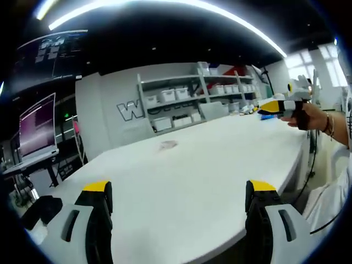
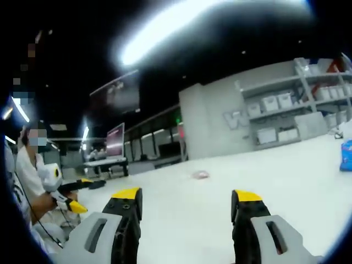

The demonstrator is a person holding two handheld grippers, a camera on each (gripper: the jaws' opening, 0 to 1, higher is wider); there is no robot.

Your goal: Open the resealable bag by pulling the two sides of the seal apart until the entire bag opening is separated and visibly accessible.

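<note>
L gripper (image 1: 179, 201) spread | R gripper (image 2: 187, 209) spread (nothing held) | bag (image 1: 168, 145) on table (image 1: 181, 181)

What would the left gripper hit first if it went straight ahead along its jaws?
Probably the white table. The left gripper is open above it, and the small resealable bag lies further along that line; depth is unclear.
</note>
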